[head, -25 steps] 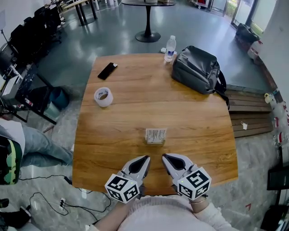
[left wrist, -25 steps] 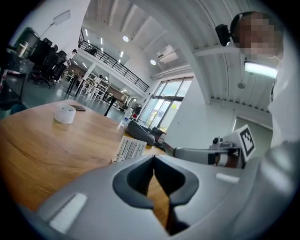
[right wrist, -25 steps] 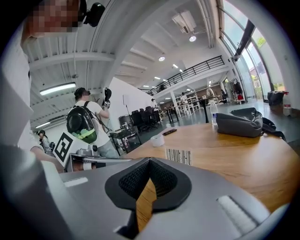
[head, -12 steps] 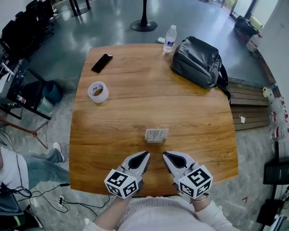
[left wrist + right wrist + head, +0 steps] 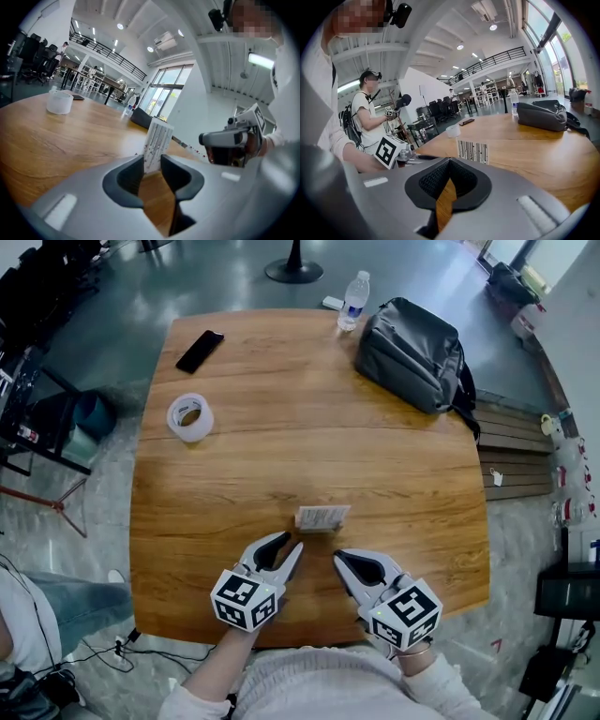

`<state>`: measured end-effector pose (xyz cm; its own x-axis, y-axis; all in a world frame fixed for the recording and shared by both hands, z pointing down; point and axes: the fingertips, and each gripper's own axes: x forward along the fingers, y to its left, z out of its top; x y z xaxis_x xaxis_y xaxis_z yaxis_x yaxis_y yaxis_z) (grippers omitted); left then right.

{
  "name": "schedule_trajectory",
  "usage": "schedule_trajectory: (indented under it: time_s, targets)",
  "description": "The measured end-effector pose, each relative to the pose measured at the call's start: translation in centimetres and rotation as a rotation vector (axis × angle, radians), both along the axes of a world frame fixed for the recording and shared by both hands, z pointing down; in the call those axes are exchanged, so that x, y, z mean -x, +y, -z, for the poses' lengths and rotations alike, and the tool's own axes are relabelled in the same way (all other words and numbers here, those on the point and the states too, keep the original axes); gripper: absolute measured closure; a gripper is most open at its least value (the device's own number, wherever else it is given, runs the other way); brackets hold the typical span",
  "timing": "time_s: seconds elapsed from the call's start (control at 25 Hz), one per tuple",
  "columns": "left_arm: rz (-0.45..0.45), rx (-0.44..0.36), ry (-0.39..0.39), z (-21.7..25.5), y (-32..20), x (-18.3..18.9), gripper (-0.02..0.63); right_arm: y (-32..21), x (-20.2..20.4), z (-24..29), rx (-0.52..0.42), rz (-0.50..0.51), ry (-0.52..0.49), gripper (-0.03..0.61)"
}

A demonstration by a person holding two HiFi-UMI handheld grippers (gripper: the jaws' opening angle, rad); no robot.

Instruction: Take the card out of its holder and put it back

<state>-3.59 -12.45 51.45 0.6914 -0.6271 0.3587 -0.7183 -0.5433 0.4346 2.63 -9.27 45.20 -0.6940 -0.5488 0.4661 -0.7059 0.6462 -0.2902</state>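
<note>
A white card with barcode print [image 5: 322,517] stands upright in a small holder on the wooden table [image 5: 281,456], near its front middle. My left gripper [image 5: 290,544] is just short of the card's left end, and its jaws are opening. In the left gripper view the card [image 5: 157,140] shows just beyond the gap of that gripper [image 5: 151,161], and nothing is pressed between the pads. My right gripper [image 5: 338,556] lies to the right, a little nearer the table's front edge, shut and empty. In the right gripper view the card [image 5: 472,151] stands ahead of its closed tips [image 5: 449,161].
A roll of tape [image 5: 189,416] lies at the left, a black phone [image 5: 200,351] at the far left. A grey bag [image 5: 412,352] and a water bottle [image 5: 353,302] sit at the far right corner. A person stands off to the side [image 5: 370,117].
My left gripper has moved forward and right towards the card, and its jaws have parted. The right gripper has hardly moved. The head view has shifted nearer over the table.
</note>
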Motion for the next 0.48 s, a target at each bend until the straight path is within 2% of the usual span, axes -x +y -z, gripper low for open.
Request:
schedule_trajectory:
  time_s: [0.28,0.48]
  targets:
    - [-0.053,-0.033,-0.067,-1.4,-1.7,-0.3,0.441,-1.0,-0.1,-0.3,-0.039,0.08,0.099,0.583]
    - [-0.094,-0.049,-0.106,-2.0,-2.6,-0.8,0.423,-1.9,-0.1,-0.3,-0.031,0.104,0.113,0.583]
